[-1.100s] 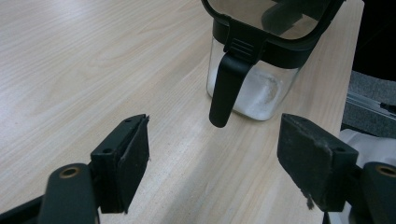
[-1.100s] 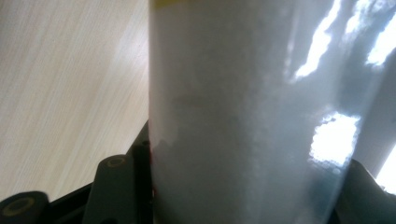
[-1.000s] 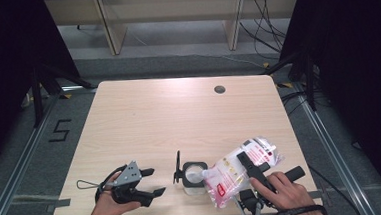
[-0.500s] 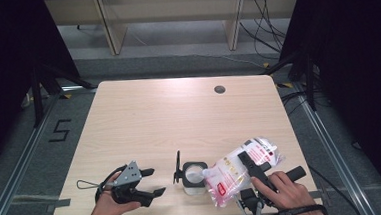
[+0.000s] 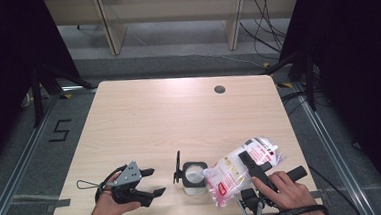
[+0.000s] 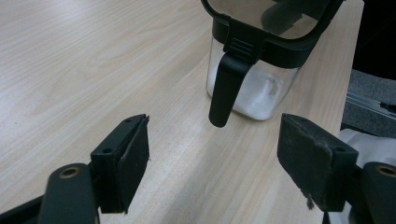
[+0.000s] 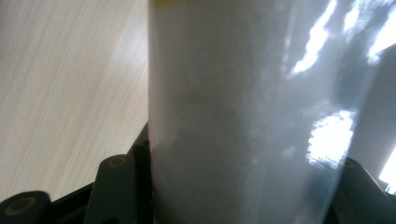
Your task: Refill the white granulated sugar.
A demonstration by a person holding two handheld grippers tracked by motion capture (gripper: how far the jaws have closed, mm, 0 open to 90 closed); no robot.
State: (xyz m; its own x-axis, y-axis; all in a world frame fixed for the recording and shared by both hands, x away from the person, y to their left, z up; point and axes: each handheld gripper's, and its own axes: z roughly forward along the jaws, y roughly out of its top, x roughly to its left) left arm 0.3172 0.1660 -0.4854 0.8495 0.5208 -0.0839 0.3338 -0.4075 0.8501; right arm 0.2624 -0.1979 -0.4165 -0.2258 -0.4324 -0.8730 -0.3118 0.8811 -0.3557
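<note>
A clear square jar with a black flip lid stands near the table's front edge and holds white powder; its lid is raised, and the lid's black tab hangs down its side. A clear plastic bag of white powder with red print is tilted, its lower end over the jar's mouth. My right gripper is shut on this bag, a jaw pressed on each side. My left gripper rests on the table left of the jar, open, nothing between its pads.
The light wooden table has a round cable hole at the back right. A thin cord loop trails from the left gripper. Shelving and cables lie on the floor beyond the table's far edge.
</note>
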